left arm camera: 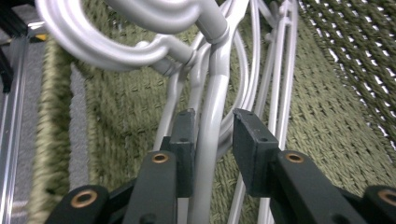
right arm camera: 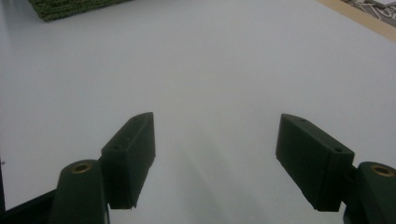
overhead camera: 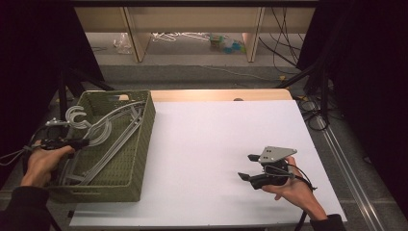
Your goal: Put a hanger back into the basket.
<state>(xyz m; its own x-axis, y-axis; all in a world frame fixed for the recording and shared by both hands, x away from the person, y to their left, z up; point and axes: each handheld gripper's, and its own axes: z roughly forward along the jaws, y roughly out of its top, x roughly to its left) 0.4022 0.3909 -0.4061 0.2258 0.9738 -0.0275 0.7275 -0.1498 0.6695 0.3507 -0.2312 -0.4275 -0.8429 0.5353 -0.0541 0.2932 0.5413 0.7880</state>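
My left tool stands a little spread around a grey hanger, which lies with others in the green basket on the counter. My right tool rests wide spread, holding nothing.

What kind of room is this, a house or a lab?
Probably a lab or recording studio. A white table stands between black curtains, loose cables trail over the floor, and a person works over a green basket of grey hangers with hand-held grippers.

Dark curtains flank a wooden shelf behind the table.
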